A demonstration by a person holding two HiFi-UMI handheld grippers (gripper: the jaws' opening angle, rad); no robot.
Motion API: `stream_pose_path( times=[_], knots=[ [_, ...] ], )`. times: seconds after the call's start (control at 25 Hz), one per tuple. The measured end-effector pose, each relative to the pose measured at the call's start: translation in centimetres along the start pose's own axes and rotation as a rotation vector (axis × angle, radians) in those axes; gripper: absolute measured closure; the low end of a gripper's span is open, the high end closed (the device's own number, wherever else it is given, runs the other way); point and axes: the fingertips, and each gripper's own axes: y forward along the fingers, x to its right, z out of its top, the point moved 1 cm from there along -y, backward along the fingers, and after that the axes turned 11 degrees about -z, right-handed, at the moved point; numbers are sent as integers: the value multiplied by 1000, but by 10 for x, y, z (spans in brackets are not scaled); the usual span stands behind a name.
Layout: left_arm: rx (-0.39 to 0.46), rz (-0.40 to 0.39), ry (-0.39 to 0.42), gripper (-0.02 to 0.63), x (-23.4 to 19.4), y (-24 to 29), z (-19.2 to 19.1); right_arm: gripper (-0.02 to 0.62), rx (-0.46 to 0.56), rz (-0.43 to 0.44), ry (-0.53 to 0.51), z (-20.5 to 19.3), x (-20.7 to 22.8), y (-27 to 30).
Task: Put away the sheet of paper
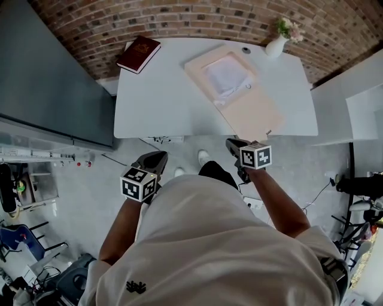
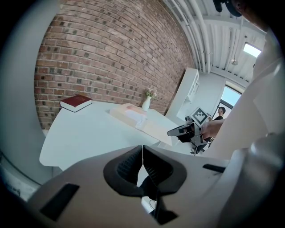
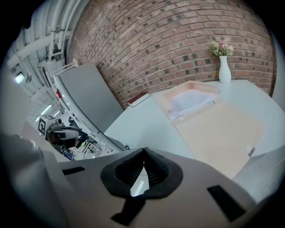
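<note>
Left gripper (image 1: 158, 158): jaws together, nothing between, held short of the table (image 1: 161, 101)
Right gripper (image 1: 232, 143): jaws together, empty
Sheet of paper (image 1: 226, 75): lying on the open beige folder (image 1: 254, 110) on the table

Ahead of both tongs the desk (image 1: 161, 107) is plain white. Beyond the left tongs (image 1: 157, 160) lies a dark red book (image 1: 138, 54). Beyond the right tongs (image 1: 233, 145) are a pale peach folder (image 1: 257, 110), a white sheet of paper (image 1: 224, 75) and a white vase (image 1: 275, 46) of pink and cream flowers. Both tongs bear black-and-white square markers, and their pads (image 2: 124, 169) are black. The wall (image 1: 197, 18) behind is red-brown brick.
</note>
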Motion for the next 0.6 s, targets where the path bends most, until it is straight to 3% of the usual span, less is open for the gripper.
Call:
stream_pose_path(
  times=[0.6],
  knots=[
    [-4, 7, -5, 581, -3, -3, -7, 568, 3, 21, -29, 4, -16, 0]
  ],
)
